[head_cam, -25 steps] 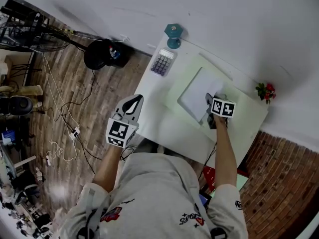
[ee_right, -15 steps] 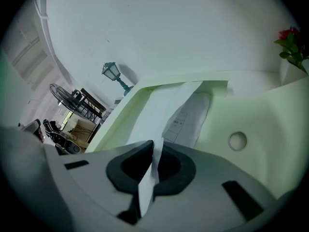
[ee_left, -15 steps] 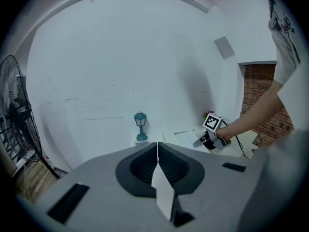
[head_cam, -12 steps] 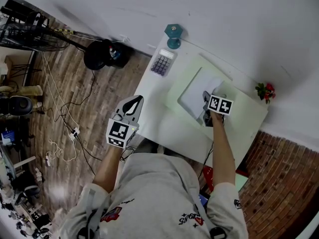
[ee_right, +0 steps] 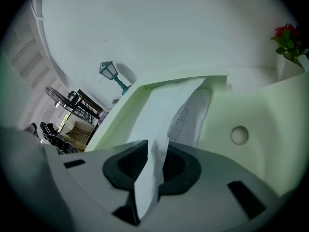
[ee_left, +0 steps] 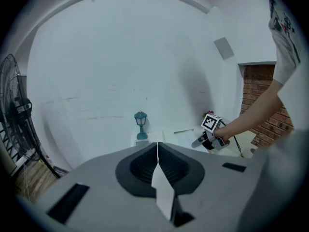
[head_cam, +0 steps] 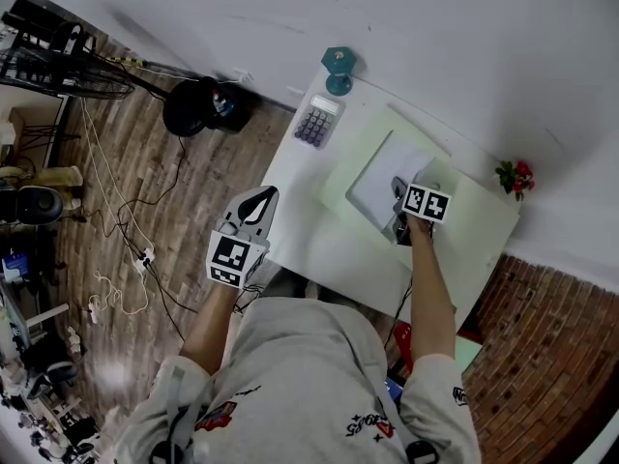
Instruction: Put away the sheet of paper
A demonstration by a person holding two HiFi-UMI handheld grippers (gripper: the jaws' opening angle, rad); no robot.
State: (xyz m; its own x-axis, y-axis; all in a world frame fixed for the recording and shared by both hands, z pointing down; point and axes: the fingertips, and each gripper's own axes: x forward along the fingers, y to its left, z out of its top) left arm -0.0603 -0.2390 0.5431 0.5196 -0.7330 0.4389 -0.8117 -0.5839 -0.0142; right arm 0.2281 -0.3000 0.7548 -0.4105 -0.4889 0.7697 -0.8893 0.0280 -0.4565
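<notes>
Step in hand, as I read it: the let-go. The right tongs (head_cam: 396, 188) sit low over the sheet of paper (head_cam: 383, 176), which lies on the pale green mat (head_cam: 339, 189) on the counter (head_cam: 308, 232), toward the wall side. In the right gripper view the right tongs' (ee_right: 154, 150) jaws are opening w/ the near edge of the sheet (ee_right: 170, 105) between them. It rises in a buckled fold from the mat up through the gap, so that end isn't flat yet. Pads don't look to be pressing on it any more (a thin sheet, a visible gap).

Next move, prob.: finish spreading the jaws, then draw the tongs straight back and up so the fold slides out w/o dragging the sheet off the mat. Whether the mat is the final put-away spot I can't tell. If not, a fresh pinch at the edge is needed.

Pose: right forearm (head_cam: 431, 288) reaches fwd from the shoulder, nearly straight, wrist dipped so the tongs angle down at the sheet. Left arm is bent at the elbow, and the left tongs (head_cam: 257, 201) hang off the counter's near-left edge, well apart from the sheet and pointing toward the wall. The left gripper view shows the left tongs' (ee_left: 157, 151) jaws pressed together, idle, w/ the small teal lamp (ee_left: 140, 124) ahead.
</notes>
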